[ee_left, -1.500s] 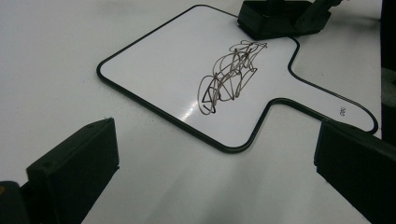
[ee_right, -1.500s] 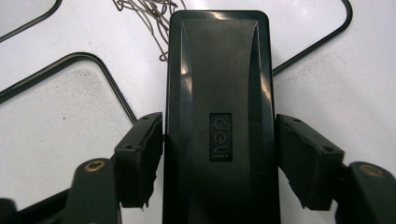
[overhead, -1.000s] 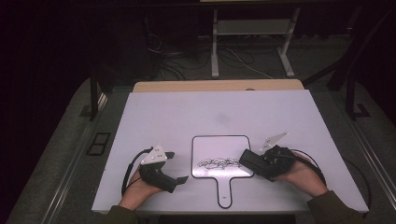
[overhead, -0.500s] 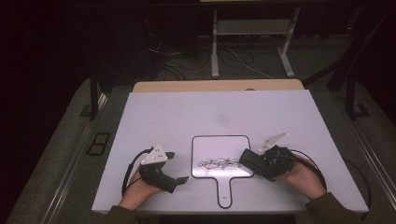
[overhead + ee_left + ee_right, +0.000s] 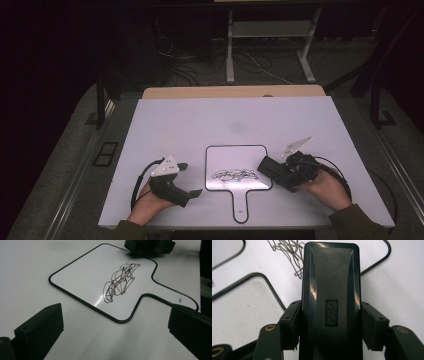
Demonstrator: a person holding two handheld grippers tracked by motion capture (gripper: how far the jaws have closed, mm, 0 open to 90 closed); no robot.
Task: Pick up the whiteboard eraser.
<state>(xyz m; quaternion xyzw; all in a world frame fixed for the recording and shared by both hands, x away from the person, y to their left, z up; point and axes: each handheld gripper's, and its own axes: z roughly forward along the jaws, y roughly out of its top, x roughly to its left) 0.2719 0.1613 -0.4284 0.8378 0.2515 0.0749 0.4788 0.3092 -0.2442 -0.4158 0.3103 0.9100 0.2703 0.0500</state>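
One white rectangular tabletop [image 5: 200, 125] is carrying the items listed here.

One small paddle-shaped whiteboard with a black rim and a short handle [image 5: 239, 172] is lying flat near the front edge of the tabletop, between the two grippers, its handle pointing toward the person. One tangle of dark scribbled pen lines [image 5: 121, 281] is sitting on its writing face, toward the handle end.

One black plastic rectangular board eraser [image 5: 330, 297] with an embossed logo on its back is being pinched between the jaws of the right gripper [image 5: 287, 172]; both jaws are pressing against its long sides. In the high view the eraser's far end is reaching over the right edge of the whiteboard, close to the scribble; whether it is touching the board cannot be told. In the left gripper view the same eraser is showing at the top edge, just past the board's far corner.

One left gripper [image 5: 175, 187] is resting on the tabletop left of the whiteboard, apart from it, with jaws spread wide and nothing between them.

Two hands are holding the grippers: the left hand [image 5: 147, 200] and the right hand [image 5: 325, 187], each entering from the bottom edge in a dark green sleeve.

Change from the earlier frames: the right gripper and eraser are sitting slightly nearer the scribble; the left gripper and whiteboard are staying where they were.
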